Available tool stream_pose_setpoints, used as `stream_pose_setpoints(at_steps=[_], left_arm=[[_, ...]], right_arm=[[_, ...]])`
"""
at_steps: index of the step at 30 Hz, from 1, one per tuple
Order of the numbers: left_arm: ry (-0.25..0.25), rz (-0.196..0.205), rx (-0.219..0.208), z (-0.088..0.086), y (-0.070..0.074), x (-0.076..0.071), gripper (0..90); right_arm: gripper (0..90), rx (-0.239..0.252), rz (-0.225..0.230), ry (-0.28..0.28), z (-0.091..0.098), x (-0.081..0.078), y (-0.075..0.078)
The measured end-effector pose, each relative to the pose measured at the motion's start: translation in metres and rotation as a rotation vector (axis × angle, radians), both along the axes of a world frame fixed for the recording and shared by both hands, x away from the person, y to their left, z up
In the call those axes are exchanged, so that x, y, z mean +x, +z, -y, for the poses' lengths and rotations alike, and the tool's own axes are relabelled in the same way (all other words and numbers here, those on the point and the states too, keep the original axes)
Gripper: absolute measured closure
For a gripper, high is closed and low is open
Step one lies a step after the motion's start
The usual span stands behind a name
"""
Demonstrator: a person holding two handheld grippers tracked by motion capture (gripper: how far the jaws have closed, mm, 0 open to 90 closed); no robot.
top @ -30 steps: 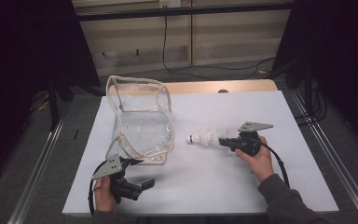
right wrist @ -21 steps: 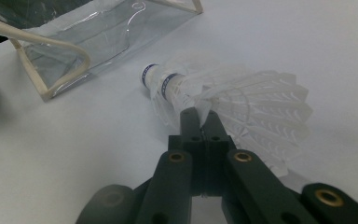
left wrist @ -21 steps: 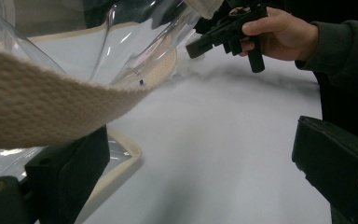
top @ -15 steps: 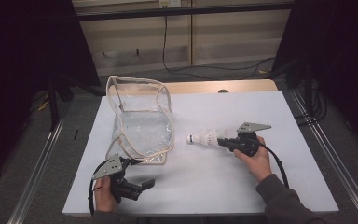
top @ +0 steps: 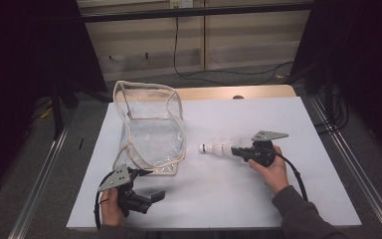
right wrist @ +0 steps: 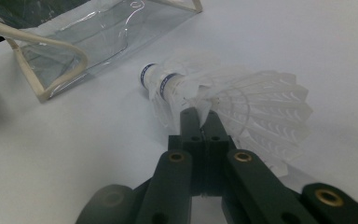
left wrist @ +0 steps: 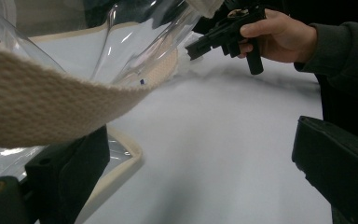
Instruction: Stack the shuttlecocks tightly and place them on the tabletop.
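Observation:
A clear plastic bag [top: 151,132] with beige trim lies on the left half of the white table [top: 258,194], its mouth toward the far side. A stack of white feather shuttlecocks [top: 219,148] with blue-banded corks lies to its right, corks pointing at the bag. My right gripper [top: 235,151] is shut on the feathers of the shuttlecocks [right wrist: 242,98], its jaws [right wrist: 203,119] pressed together. My left gripper [top: 151,199] sits near the table's front edge by the bag's near corner, open. In its view [left wrist: 200,135] the bag's beige strap [left wrist: 42,112] crosses above one jaw, with nothing pinched.
A strip of wooden tabletop [top: 238,92] shows beyond the white sheet. Metal rails [top: 358,174] run along both sides of the table, and cables lie on the floor behind it. The other hand with its gripper [left wrist: 233,30] appears far off in the left gripper view.

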State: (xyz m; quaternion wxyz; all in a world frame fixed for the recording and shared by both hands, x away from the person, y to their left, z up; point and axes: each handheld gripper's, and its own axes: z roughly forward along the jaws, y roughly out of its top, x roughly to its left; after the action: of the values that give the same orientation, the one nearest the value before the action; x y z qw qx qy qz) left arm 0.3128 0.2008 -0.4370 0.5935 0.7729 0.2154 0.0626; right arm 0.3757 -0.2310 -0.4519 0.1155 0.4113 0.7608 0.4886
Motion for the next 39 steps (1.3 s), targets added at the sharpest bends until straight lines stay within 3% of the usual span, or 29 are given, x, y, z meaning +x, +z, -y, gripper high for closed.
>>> stream_pose_setpoints(at_steps=[22, 39], left_arm=[[0.001, 0.002, 0.001, 0.0, 0.0, 0.0, 4.2], [0.0, 0.002, -0.001, 0.0, 0.0, 0.0, 4.3]], right_arm=[[90.0, 0.044, 0.003, 0.007, -0.004, 0.001, 0.0], [90.0, 0.041, 0.001, 0.032, -0.012, 0.004, 0.0]])
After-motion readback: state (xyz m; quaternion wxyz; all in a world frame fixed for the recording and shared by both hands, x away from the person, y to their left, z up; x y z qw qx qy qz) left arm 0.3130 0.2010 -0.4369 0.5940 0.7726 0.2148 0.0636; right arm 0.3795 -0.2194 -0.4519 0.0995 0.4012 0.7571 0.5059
